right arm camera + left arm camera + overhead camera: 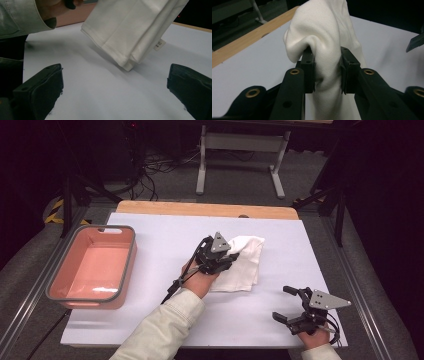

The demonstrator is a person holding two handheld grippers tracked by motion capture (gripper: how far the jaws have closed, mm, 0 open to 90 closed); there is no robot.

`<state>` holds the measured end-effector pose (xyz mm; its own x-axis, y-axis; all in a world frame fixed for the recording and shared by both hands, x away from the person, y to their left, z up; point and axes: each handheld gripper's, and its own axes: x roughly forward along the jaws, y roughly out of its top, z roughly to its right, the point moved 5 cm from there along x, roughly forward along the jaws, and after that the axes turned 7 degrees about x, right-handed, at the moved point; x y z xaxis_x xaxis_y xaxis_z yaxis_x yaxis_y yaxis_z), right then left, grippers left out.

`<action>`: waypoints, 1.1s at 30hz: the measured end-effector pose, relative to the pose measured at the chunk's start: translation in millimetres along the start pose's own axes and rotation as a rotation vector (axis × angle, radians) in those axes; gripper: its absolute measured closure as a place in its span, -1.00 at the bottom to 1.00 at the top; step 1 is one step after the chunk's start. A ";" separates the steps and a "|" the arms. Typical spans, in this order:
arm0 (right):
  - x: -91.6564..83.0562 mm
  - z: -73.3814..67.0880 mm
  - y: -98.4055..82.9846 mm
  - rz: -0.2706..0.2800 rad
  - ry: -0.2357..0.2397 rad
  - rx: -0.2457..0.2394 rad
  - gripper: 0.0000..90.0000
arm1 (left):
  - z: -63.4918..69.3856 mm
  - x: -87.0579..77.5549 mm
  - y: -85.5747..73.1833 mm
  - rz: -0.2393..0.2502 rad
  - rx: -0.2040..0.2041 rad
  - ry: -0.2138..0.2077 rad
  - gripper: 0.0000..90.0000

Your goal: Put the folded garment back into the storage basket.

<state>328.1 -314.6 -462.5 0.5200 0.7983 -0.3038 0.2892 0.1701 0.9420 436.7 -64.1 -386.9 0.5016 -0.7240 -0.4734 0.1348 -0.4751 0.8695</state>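
Pink basin (75,251) with grey rim: on table, well left of left gripper (231,257), apart from it. White sheet (165,320) covers tabletop under both grippers, reaches ahead of right gripper (284,303). Wooden table edge (200,209) bare beyond sheet, far side of left gripper. On floor past that: white frame legs (240,150), tangled cables (160,167). Yellow-black tape (57,210) far left.

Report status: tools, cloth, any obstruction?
Left tool shut on white cloth, bunched between its jaws. Right tool open, apart from cloth. Pink tub far left, nothing blocking.
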 end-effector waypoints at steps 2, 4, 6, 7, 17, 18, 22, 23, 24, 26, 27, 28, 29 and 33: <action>0.0 0.1 0.0 0.000 0.000 0.000 -0.97 | 0.6 -3.7 4.2 0.029 0.005 0.004 0.55; -0.2 0.2 0.1 0.001 0.000 0.001 -0.97 | 1.3 -7.8 7.8 0.051 0.004 0.003 0.55; -0.2 0.1 0.1 0.002 0.001 0.001 -0.97 | 2.1 -9.5 9.2 0.063 0.002 0.002 0.55; -0.2 0.1 0.0 0.002 0.001 0.002 -0.97 | 1.9 -10.9 10.1 0.072 0.011 0.005 0.55; -0.3 0.3 0.0 0.003 0.002 0.002 -0.97 | 2.7 -24.8 12.8 0.158 -0.013 -0.035 0.55; -0.3 0.3 0.0 0.003 0.002 0.003 -0.97 | 2.3 -25.9 12.8 0.167 -0.014 -0.040 0.55; -0.4 0.1 -0.1 0.002 0.002 0.005 -0.97 | 0.6 -34.3 12.2 0.214 -0.028 -0.059 0.55; -0.4 0.1 -0.1 0.002 0.002 0.005 -0.97 | 0.6 -36.1 11.8 0.217 -0.034 -0.061 0.55; -0.4 0.1 0.0 0.002 0.002 0.004 -0.97 | -0.2 -37.9 11.4 0.219 -0.033 -0.058 0.55; -0.5 0.0 0.0 0.003 0.003 0.007 -0.97 | -1.1 -40.8 10.6 0.223 -0.035 -0.057 0.55; -0.6 0.1 0.0 0.001 0.002 0.006 -0.97 | -2.0 -42.6 10.2 0.222 -0.032 -0.055 0.55; -0.5 0.0 0.0 0.003 0.003 0.008 -0.97 | -3.0 -44.4 9.9 0.229 -0.034 -0.049 0.55; -0.5 0.1 -0.1 0.002 0.003 0.004 -0.97 | -4.0 -46.8 9.3 0.227 -0.036 -0.048 0.55; -0.4 0.1 -0.1 0.002 0.002 0.004 -0.97 | -9.4 -56.1 8.2 0.237 -0.038 -0.033 0.55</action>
<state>327.9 -315.0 -462.4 0.5190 0.7997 -0.3020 0.2915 0.1665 0.9420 417.7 -22.7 -351.8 0.4946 -0.8296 -0.2592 0.0486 -0.2714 0.9612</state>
